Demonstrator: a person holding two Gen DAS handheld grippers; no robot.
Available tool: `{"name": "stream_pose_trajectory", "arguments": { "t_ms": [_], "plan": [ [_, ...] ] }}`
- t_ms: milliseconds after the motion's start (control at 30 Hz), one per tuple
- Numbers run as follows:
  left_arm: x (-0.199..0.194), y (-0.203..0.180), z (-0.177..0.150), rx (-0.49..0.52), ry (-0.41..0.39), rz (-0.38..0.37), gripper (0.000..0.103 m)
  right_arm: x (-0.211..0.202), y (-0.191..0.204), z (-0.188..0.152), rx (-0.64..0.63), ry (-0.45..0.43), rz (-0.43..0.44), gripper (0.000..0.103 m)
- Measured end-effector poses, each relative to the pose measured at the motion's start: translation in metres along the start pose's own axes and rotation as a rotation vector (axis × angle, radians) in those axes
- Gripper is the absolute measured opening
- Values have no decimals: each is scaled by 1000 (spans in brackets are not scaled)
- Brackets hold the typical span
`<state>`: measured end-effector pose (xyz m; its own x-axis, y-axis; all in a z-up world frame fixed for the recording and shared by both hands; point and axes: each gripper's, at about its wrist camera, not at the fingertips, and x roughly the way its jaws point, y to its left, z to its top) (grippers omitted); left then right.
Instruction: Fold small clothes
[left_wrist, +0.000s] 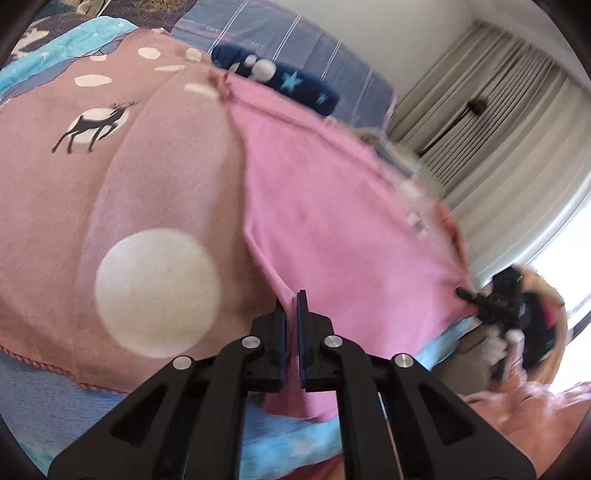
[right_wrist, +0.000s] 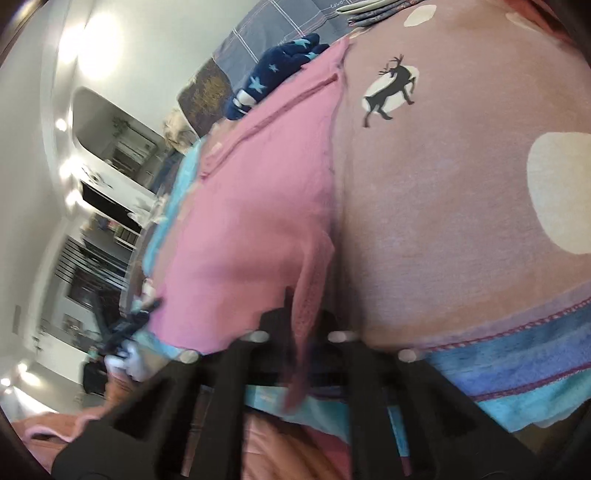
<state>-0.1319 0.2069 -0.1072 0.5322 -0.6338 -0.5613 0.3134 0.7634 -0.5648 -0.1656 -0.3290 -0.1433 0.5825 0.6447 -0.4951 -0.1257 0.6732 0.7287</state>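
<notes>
A small pink garment (left_wrist: 332, 206) lies spread on a dusty-pink blanket. My left gripper (left_wrist: 291, 300) is at its near edge, jaws shut on a fold of the pink cloth. In the same view my right gripper (left_wrist: 461, 292) pinches the garment's right corner, held by a gloved hand. In the right wrist view the pink garment (right_wrist: 251, 206) runs away from my right gripper (right_wrist: 303, 306), which is shut on a ridge of its cloth. My left gripper (right_wrist: 153, 306) appears blurred at the garment's left corner.
The blanket (left_wrist: 110, 184) has white dots, a deer print and a blue striped border (right_wrist: 517, 362). A navy cloth with light blue stars (left_wrist: 295, 85) lies beyond the garment, before striped blue bedding (left_wrist: 277, 33). Grey curtains (left_wrist: 498, 110) hang at the right.
</notes>
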Motion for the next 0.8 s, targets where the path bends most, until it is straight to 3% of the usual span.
{"name": "stream_pose_trajectory", "arguments": {
  "t_ms": [133,333,400,500,800],
  "plan": [
    [-49,-32,25,11,-206,-105,4,-43,23,15,2,-133,221,2],
    [-102,-79,33,75,-377,-182,4,-100,68,16,-117,-288,342,2],
    [-115,-92,25,114,-404,-165,4,-121,78,10,-179,-352,280,2],
    [-112,-93,22,109,-398,-150,4,-122,75,9,-181,-354,174,3],
    [-54,-61,44,-24,-319,-114,4,-71,34,40,-36,-305,149,4]
  ]
}}
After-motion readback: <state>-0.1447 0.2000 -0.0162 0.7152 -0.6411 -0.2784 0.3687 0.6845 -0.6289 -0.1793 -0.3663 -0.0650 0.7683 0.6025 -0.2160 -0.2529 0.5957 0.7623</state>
